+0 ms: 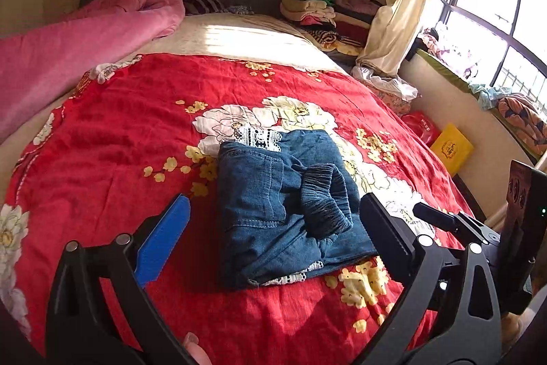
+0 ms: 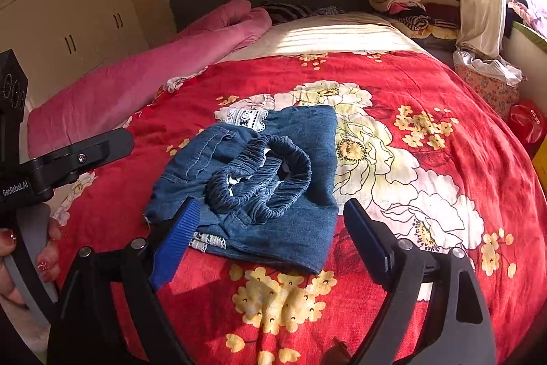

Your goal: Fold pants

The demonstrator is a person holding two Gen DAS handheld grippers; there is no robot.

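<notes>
Pants (image 1: pixel 283 211) are seen in the left wrist view as a compact blue denim bundle on the red floral bedspread (image 1: pixel 112 139), lying between and just past the fingers of the left gripper (image 1: pixel 273 238). Its jaws are spread wide and nothing is clamped; no pad is touching the cloth. White lace trim (image 1: pixel 259 137) is left poking out at the far edge and again at the near edge. The elastic waistband (image 1: pixel 324 200) is bunched on top, not tucked flat. Part of the right gripper (image 1: pixel 441 218) is caught at the right edge, cut off by the frame.

In the right wrist view the pants (image 2: pixel 259 180) are shown near the middle of the bed, just ahead of the right gripper (image 2: pixel 270 228), whose jaws are also apart and empty. The blue pad of its left-side finger is close to the bundle's near corner; contact cannot be confirmed. The left gripper (image 2: pixel 68 159) and the hand (image 2: pixel 24 248) holding it are partly seen at the left edge.

Folding is judged mostly done: the bundle is small and layered. Flattening the waistband and hiding the lace may be left. How the legs are stacked underneath is hidden.
</notes>
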